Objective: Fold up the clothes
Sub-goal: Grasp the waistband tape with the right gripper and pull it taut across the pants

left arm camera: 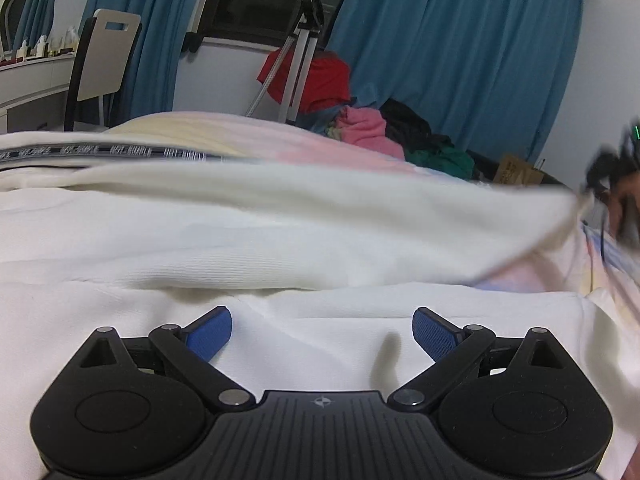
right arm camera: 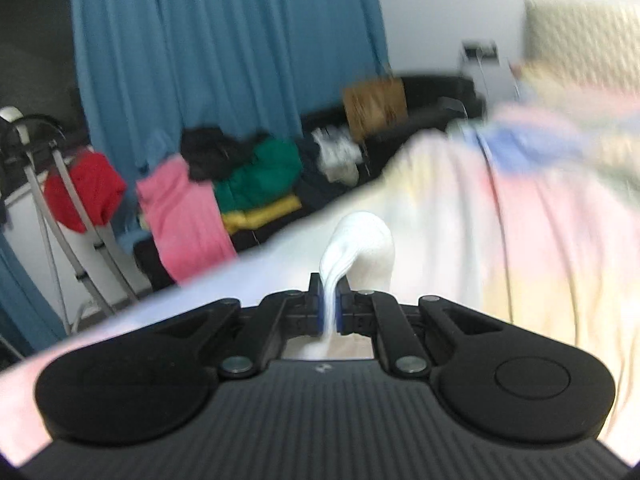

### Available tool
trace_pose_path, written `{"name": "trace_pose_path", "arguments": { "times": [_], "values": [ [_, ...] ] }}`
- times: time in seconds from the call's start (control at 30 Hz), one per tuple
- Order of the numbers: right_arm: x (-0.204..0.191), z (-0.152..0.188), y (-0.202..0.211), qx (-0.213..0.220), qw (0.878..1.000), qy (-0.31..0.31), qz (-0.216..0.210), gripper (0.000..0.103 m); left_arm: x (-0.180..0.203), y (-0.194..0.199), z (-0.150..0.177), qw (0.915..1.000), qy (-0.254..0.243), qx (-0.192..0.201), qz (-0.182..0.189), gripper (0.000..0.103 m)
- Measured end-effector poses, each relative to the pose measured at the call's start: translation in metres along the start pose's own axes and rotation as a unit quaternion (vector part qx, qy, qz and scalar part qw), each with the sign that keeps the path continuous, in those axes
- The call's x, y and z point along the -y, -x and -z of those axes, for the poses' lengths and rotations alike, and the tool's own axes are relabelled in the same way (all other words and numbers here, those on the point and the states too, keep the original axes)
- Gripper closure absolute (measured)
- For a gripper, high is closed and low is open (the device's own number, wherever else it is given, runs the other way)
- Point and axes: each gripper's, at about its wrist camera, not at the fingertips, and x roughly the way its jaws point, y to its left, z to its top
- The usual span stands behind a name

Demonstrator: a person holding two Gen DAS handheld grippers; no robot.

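A white garment (left arm camera: pixel 280 240) lies spread on the bed, with a black-and-white printed band (left arm camera: pixel 100 152) at its far left. My left gripper (left arm camera: pixel 322 334) is open, its blue pads (left arm camera: pixel 210 336) wide apart just above the white cloth, holding nothing. My right gripper (right arm camera: pixel 329 300) is shut on a bunched fold of the white garment (right arm camera: pixel 360 236), which sticks up between the pads. In the left wrist view the right gripper (left arm camera: pixel 616 192) shows blurred at the far right, pulling the garment's edge up.
The bed has a pastel striped sheet (right arm camera: pixel 540 220). A pile of clothes, pink (right arm camera: pixel 180 216), green (right arm camera: pixel 260 176) and black, lies past the bed's edge. Red cloth hangs on a tripod (left arm camera: pixel 300 60). Blue curtains (left arm camera: pixel 460 48), a chair (left arm camera: pixel 104 60) and a pillow (right arm camera: pixel 580 36) stand around.
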Motion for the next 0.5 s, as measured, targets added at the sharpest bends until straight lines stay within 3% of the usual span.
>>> {"name": "trace_pose_path", "arguments": {
  "times": [0.17,0.27,0.37,0.5],
  "values": [
    [0.06,0.076,-0.012,-0.058,0.996,-0.06,0.012,0.094,-0.002,0.001,-0.002,1.0,-0.003,-0.003,0.001,0.005],
    [0.076,0.1,-0.011,-0.065,0.995,-0.079,0.001,0.094,0.0,0.003,-0.004,0.9999,-0.012,0.0,0.0,0.005],
    [0.073,0.093,-0.001,-0.052,0.996,-0.067,-0.01,0.095,0.002,0.005,-0.004,0.9998,-0.018,0.001,0.0,0.005],
    [0.076,0.071,0.021,-0.003,0.997,-0.064,-0.031,0.095,0.012,0.012,-0.005,0.9997,-0.024,0.004,0.0,0.005]
  ]
}}
